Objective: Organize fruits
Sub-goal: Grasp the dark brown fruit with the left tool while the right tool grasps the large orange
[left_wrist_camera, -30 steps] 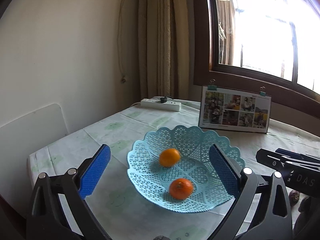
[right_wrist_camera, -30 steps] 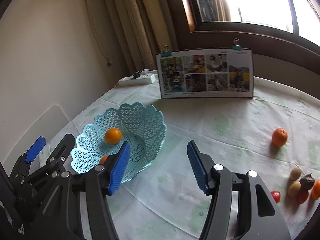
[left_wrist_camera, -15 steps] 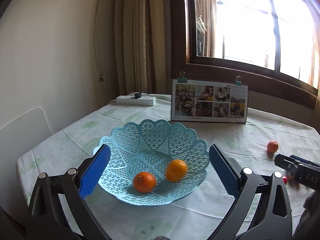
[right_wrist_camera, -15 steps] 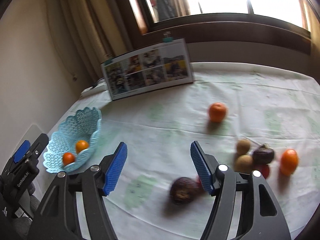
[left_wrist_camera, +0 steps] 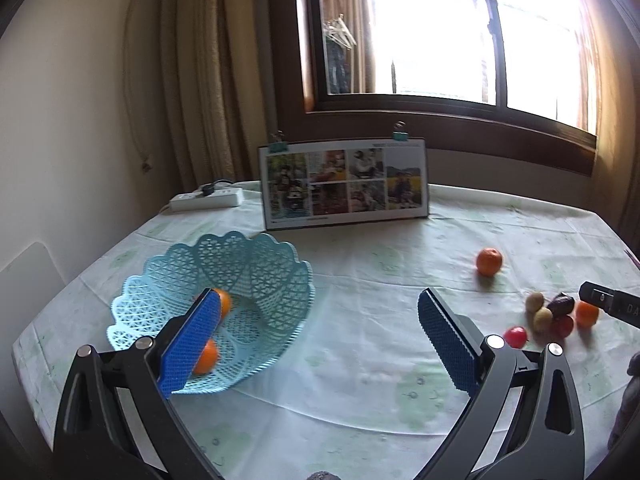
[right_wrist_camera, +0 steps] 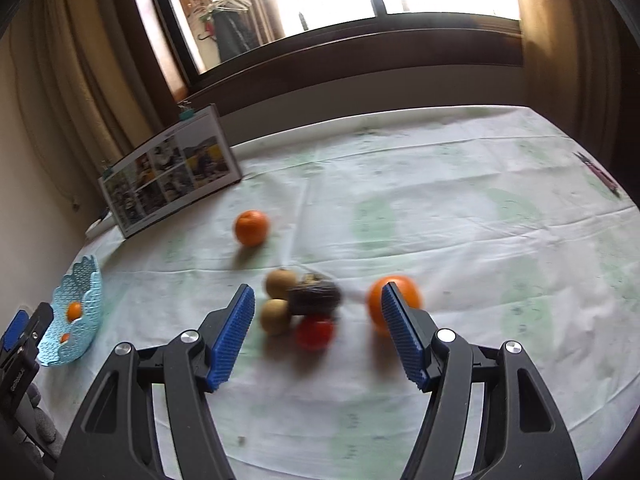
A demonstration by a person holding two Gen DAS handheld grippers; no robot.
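Fruit cluster (right_wrist_camera: 304,308) lies between the open right tool (right_wrist_camera: 318,334) — untouched.

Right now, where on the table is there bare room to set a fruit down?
Bare cloth lies between the basket and the lone orange, in front of the photo board. More lies past the fruit cluster toward the window. It is crowded in the cluster, just ahead of the right gripper.

left tool (left_wrist_camera: 318,334) jaws wide apart, right tool (right_wrist_camera: 317,330) likewise — both empty
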